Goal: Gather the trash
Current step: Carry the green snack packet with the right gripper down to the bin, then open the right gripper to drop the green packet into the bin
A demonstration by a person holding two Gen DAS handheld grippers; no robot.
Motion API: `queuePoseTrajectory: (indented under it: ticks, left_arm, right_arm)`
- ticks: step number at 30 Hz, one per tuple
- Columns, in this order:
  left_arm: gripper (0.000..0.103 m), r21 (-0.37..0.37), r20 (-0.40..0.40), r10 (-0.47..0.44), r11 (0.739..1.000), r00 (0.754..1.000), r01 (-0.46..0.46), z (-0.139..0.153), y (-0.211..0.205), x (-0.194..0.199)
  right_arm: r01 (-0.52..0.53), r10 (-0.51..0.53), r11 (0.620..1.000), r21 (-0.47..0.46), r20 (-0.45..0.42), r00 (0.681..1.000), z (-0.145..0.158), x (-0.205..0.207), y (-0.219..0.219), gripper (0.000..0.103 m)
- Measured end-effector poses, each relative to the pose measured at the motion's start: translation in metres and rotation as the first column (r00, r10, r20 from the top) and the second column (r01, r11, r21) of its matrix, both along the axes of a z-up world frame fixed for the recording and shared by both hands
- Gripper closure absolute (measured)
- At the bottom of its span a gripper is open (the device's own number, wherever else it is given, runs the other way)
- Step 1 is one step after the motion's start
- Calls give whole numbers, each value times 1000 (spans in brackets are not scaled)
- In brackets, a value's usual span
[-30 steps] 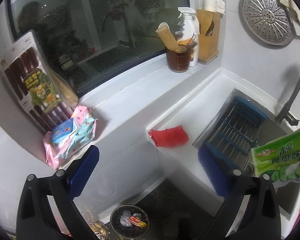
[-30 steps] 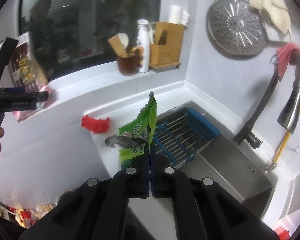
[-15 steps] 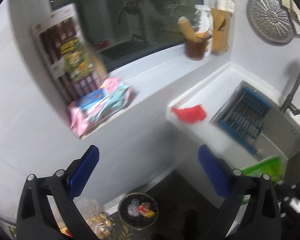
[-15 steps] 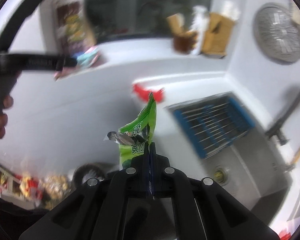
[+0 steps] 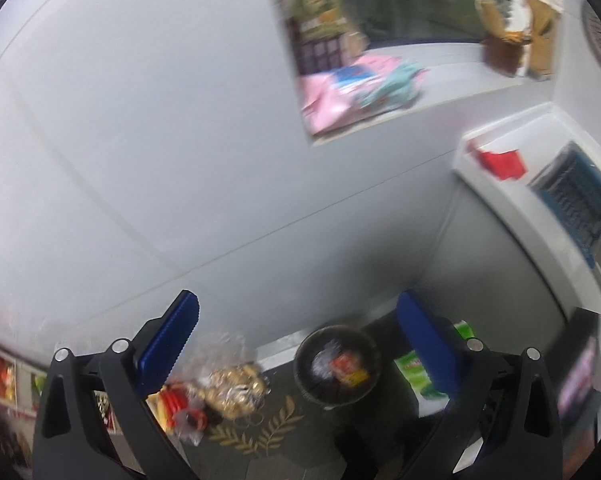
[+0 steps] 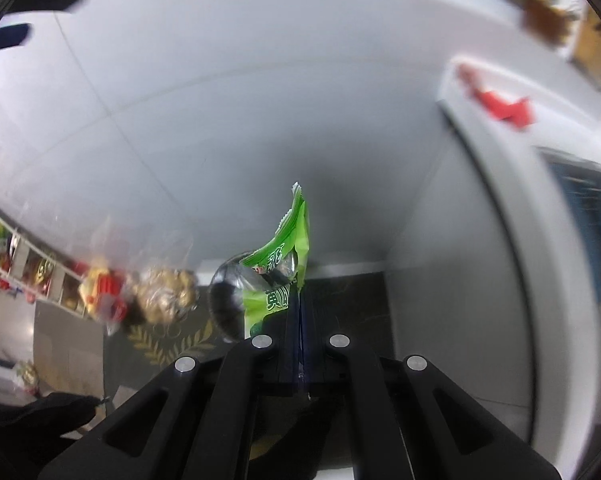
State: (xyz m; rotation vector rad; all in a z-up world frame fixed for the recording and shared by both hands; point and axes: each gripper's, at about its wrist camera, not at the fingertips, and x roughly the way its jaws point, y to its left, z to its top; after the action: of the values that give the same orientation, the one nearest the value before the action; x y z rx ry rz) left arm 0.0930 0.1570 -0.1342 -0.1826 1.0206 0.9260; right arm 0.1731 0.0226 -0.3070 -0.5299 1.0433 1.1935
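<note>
My right gripper [image 6: 300,300] is shut on a green snack wrapper [image 6: 284,256], which stands up from the fingertips above the floor. A small round black bin [image 5: 337,364] with wrappers inside sits on the dark floor; in the right wrist view the bin [image 6: 224,300] lies just behind and left of the wrapper. The same green wrapper [image 5: 414,372] shows behind my left gripper's right finger, right of the bin. My left gripper [image 5: 296,328] is open and empty, pointing down at the floor. A red wrapper [image 5: 500,162] lies on the white counter corner [image 5: 472,176].
A clear bag of gold-wrapped sweets [image 5: 228,384] lies on the floor left of the bin. A blue dish rack [image 5: 576,196] sits in the sink. Pink and blue packets [image 5: 352,92] rest on the window sill, with a utensil pot [image 5: 500,50] further along.
Both grippers have swung down and left from the counter towards the floor. The bin has grown nearer, and the green wrapper held in the right gripper now hangs close to it.
</note>
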Motion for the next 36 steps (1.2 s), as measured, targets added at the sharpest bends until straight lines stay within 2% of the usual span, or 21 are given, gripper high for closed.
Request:
queuePoseTrajectory:
  ticks: [5, 9, 15, 25, 31, 36]
  left_arm:
    - [6, -9, -22, 81, 997, 996, -81, -8, 14, -42]
    - [6, -6, -49, 146, 989, 988, -147, -15, 25, -77]
    - [6, -14, -87, 240, 970, 967, -242, -28, 39, -127]
    - [6, -52, -111, 345, 934, 932, -352, -53, 49, -181]
    - [6, -77, -135, 378, 918, 916, -390, -75, 55, -189]
    - [6, -99, -163, 373, 915, 914, -391, -91, 56, -185]
  right_arm:
    - [-28, 22, 997, -72, -85, 996, -61, -20, 53, 103]
    - [-36, 18, 988, -150, -120, 993, -115, -38, 91, 103]
    - [-65, 37, 969, -236, -123, 992, -176, -65, 132, 103]
    - [-69, 30, 938, -339, -119, 992, -244, -85, 175, 103]
    - [-111, 81, 930, -350, -98, 992, -267, -97, 199, 103]
    - [-144, 123, 920, -365, -79, 989, -285, -107, 215, 103]
